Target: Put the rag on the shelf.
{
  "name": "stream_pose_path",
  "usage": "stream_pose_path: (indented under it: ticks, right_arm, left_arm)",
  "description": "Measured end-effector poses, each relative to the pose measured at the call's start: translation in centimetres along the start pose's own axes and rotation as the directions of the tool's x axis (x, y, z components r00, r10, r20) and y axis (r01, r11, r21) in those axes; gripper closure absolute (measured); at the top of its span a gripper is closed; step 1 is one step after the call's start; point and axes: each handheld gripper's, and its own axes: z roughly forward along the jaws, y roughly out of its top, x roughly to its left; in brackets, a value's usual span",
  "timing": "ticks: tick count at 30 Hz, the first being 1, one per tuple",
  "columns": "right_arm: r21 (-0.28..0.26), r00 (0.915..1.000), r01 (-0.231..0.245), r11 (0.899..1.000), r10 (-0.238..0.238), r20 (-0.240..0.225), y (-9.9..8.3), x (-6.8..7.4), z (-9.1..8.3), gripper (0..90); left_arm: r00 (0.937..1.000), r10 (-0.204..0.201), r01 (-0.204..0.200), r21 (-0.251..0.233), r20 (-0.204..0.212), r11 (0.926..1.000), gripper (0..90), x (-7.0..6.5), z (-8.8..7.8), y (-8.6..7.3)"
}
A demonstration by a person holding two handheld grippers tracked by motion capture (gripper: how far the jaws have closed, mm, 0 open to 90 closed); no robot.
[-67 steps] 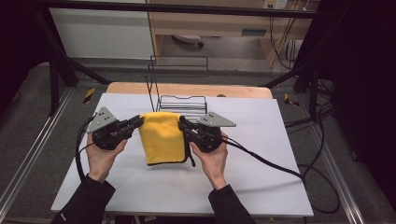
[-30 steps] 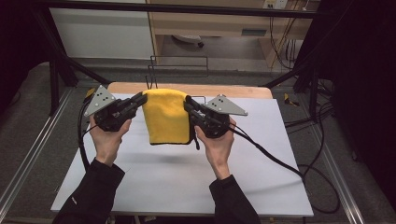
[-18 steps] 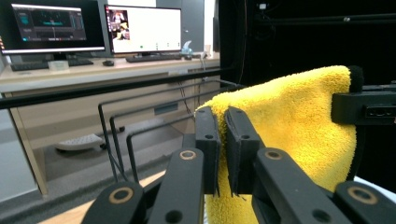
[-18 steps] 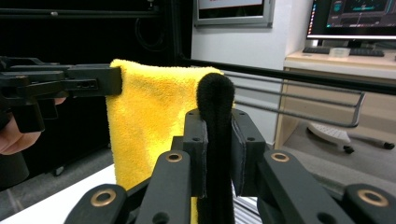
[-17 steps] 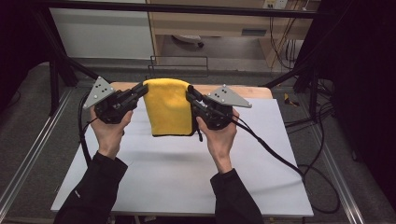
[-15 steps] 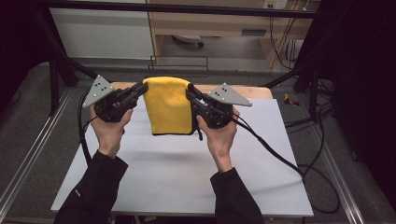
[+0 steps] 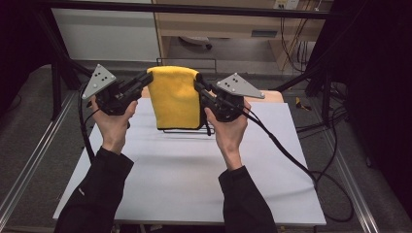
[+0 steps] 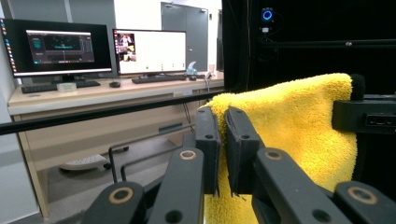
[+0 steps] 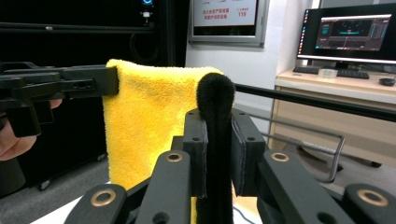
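Observation:
A folded yellow towel (image 7: 175, 97) hangs in the air between both grippers, above the far part of the white table (image 7: 194, 170). My left gripper (image 7: 145, 88) is shut on the towel's upper left edge; its jaws (image 8: 222, 116) pinch the yellow pile (image 8: 299, 126). Shut on the upper right edge is my right gripper (image 7: 198, 88). In the right gripper view its jaws (image 9: 215, 116) clamp a dark fuzzy fold of the towel (image 9: 149, 121), with the left gripper (image 9: 60, 84) holding the far corner.
A black wire rack (image 7: 187, 130) stands on the table just under the towel's lower edge. Cables (image 7: 291, 155) trail off the table's right side. A wooden desk (image 8: 93, 93) with monitors lies beyond, behind a black frame bar (image 8: 116, 112).
Both hands have lifted the towel up and away from the person, from low over the table to above the wire rack. Both grips stayed shut.

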Motion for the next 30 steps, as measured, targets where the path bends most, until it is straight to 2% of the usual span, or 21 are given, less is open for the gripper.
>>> stream_pose_path:
  ticks: [10,30]
  right_arm:
    - [-0.029,1.0000,0.009,1.000,-0.009,0.005,1.6,-0.8,0.4,78.7]
    - [-0.068,0.9994,0.023,0.997,-0.021,0.026,4.8,-2.2,1.3,78.8]
  left_arm:
    - [0.9999,0.009,-0.009,-0.023,-0.008,0.9997,84.4,0.1,1.0,2.1]
    - [0.9996,0.023,-0.024,-0.067,-0.018,0.9975,84.4,0.8,2.8,5.0]
